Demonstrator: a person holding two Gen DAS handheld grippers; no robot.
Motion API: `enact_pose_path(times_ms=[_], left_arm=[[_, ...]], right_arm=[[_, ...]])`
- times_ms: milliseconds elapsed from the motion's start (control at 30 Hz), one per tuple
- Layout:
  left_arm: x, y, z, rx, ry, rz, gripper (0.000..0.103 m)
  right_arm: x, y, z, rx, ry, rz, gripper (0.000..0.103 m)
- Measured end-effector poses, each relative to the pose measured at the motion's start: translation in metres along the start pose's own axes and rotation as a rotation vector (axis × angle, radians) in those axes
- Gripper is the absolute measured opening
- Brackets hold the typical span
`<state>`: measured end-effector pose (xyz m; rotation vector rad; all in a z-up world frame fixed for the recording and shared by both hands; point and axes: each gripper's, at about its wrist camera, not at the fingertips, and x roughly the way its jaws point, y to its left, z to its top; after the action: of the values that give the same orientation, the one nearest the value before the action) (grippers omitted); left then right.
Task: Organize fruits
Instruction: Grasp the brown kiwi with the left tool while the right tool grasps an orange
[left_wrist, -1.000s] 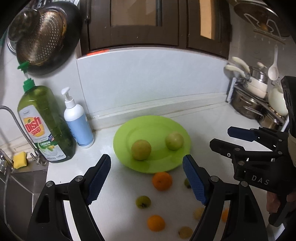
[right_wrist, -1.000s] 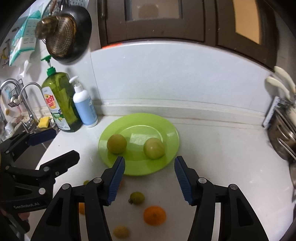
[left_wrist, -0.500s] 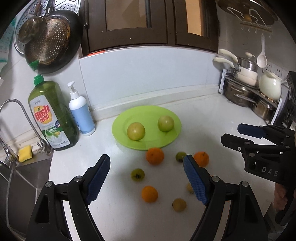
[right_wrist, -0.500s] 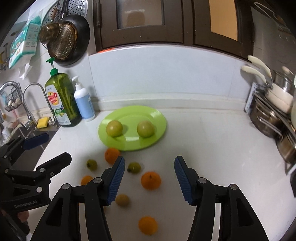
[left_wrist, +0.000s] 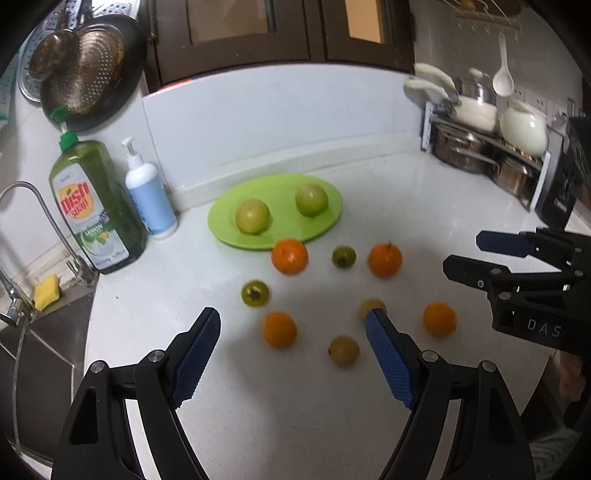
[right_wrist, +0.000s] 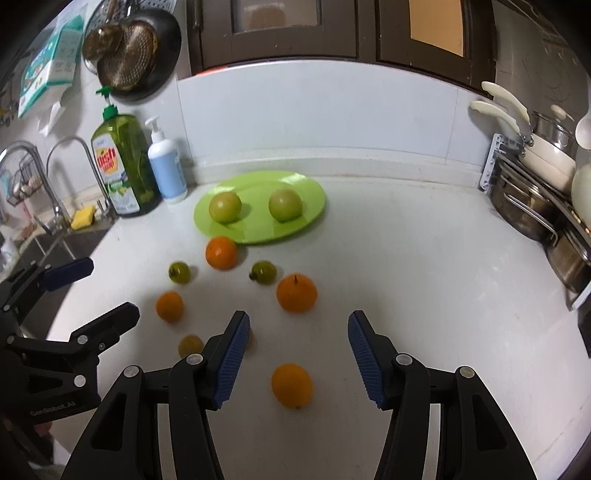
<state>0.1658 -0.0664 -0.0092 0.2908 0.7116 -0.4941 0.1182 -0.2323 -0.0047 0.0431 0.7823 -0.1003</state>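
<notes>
Orange (right_wrist: 292, 385) on counter, between open right hand-held gripper (right_wrist: 295, 360) jaws.

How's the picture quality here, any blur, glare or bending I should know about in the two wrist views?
Left wrist view: slight motion blur softens the oranges, dark vignette fills the corners, the backsplash edge bows from the fisheye. Right wrist view: the green plate shows pale glare patches, the right gripper is sharp, and the nearest orange is a little soft.

The green dish soap bottle (left_wrist: 96, 206) reads "dish snap", and the right tongs (left_wrist: 469, 254) body reads "DAS".
</notes>
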Motion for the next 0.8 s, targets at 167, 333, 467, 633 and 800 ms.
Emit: enact_pose_path(times_ms=[167, 333, 467, 633, 800], left_arm=[[0.011, -0.010, -0.014, 0.027, 0.043, -0.021, 0.080], [0.024, -0.017, -0.025, 0.037, 0.092, -0.045, 0.078], [0.034, -0.022, -0.030, 0.042, 0.122, -0.062, 0.073], [0.044, -0.025, -0.032, 0.032, 0.139, -0.087, 0.063], [0.052, -0.027, -0.030, 0.025, 0.146, -0.107, 0.056]], right_arm=[[0.009, -0.002, -0.014, 0.000, 0.048, 0.009, 0.056], [0.022, -0.007, -0.030, 0.022, 0.115, 0.026, 0.056], [0.032, -0.012, -0.039, 0.049, 0.157, 0.049, 0.056], [0.038, -0.014, -0.044, 0.054, 0.181, 0.065, 0.056], [0.042, -0.012, -0.045, 0.045, 0.188, 0.074, 0.054]])
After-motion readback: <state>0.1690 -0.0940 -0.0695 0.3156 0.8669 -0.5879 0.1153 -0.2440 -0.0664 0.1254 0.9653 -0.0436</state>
